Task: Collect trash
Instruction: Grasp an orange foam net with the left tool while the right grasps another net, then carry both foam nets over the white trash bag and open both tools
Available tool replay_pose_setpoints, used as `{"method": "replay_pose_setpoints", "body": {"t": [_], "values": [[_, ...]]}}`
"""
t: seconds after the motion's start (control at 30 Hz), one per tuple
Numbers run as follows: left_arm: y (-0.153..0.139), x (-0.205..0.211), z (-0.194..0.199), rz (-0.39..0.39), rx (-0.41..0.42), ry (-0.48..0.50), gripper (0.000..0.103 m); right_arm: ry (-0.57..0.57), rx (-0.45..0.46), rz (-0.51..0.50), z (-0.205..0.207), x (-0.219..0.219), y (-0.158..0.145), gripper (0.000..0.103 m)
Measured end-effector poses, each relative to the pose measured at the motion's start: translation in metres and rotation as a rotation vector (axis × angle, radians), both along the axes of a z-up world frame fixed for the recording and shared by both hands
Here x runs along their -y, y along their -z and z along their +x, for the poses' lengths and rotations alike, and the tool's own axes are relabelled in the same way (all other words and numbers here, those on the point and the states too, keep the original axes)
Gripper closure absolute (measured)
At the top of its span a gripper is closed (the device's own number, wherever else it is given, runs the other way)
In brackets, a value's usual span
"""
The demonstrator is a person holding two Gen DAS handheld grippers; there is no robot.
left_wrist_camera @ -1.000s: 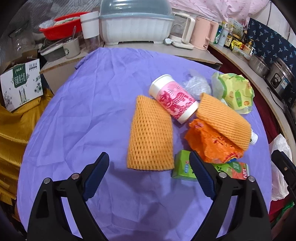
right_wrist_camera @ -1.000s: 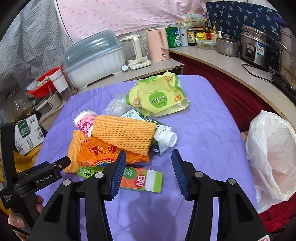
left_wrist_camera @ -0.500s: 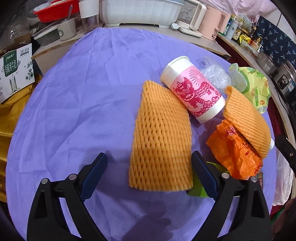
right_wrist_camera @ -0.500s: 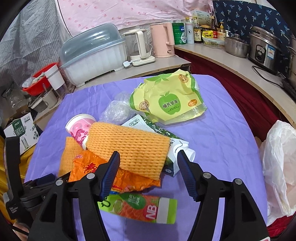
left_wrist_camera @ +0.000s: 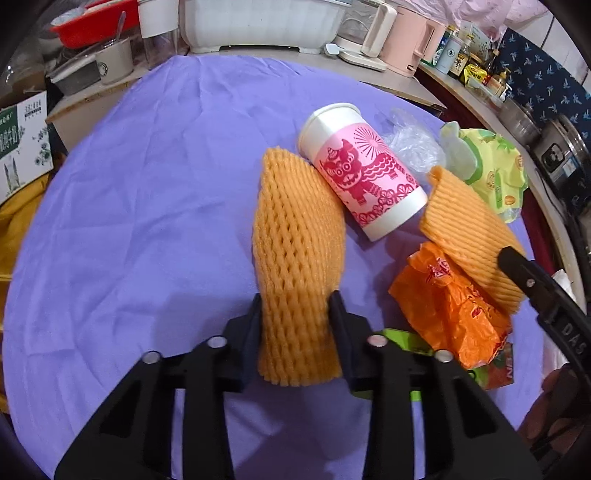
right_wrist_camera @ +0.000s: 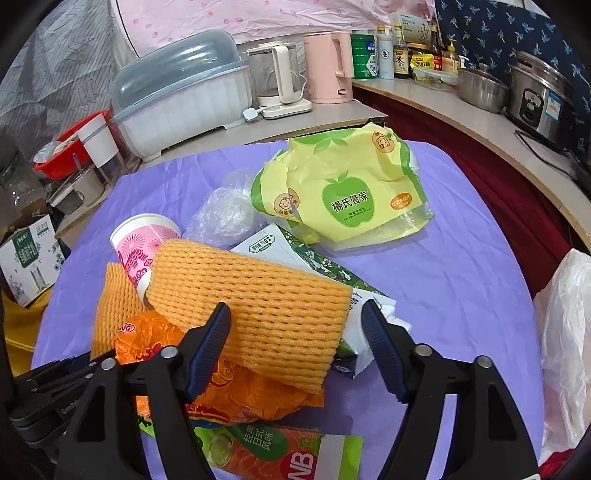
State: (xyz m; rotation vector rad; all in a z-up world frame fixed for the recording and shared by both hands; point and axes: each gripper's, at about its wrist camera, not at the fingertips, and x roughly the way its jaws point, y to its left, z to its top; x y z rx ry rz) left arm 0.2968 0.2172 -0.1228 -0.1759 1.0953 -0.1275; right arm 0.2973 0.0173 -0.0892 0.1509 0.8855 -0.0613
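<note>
Trash lies on a purple tablecloth [left_wrist_camera: 147, 221]. My left gripper [left_wrist_camera: 295, 314] is shut on the near end of an orange foam net sleeve [left_wrist_camera: 299, 236]. A pink paper cup [left_wrist_camera: 362, 173] lies on its side just beyond it. My right gripper [right_wrist_camera: 295, 332] is open, its jaws on either side of a second orange foam net [right_wrist_camera: 258, 295] that rests on an orange crumpled wrapper [right_wrist_camera: 240, 395] and a milk carton [right_wrist_camera: 295, 251]. A green-orange NB pack [right_wrist_camera: 280, 454] lies nearest. A yellow-green bag [right_wrist_camera: 351, 195] and clear plastic [right_wrist_camera: 225, 214] lie further back.
A white plastic bag [right_wrist_camera: 565, 332] hangs off the table's right edge. Behind the table a counter holds a white dish box [right_wrist_camera: 181, 99], kettles [right_wrist_camera: 328, 66], bottles and a rice cooker [right_wrist_camera: 539, 96]. A red basin [left_wrist_camera: 99, 18] and cardboard box [left_wrist_camera: 22, 140] stand at left.
My left gripper moved forward and closed on the near foam net sleeve. My right gripper moved forward over the second foam net, still open.
</note>
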Motion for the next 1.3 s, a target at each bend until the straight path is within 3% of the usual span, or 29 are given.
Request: {"method": "replay_pose_setpoints", "body": {"t": [0.13,0.33,0.63,0.9,1.3], "values": [[0.0,0.006,-0.002,0.0,-0.002,0.009,0.08,0.001,-0.017,0.002,0.0,0.001,0.002,0.07],[-0.004,0.007,-0.007,-0.017,-0.011,0.008,0.084,0.011,-0.012,0.025,-0.008,0.008,-0.002,0.09],[-0.03,0.003,-0.026,-0.021,0.031,-0.011,0.084,0.037,0.071,0.047,-0.033,0.022,-0.038,0.094],[-0.071,0.012,-0.052,-0.03,0.107,0.008,0.084,0.084,0.164,0.057,-0.065,0.046,-0.079,0.094],[-0.134,0.081,-0.101,-0.03,0.234,0.146,0.084,0.197,0.266,0.067,-0.13,0.107,-0.119,0.094]]}}
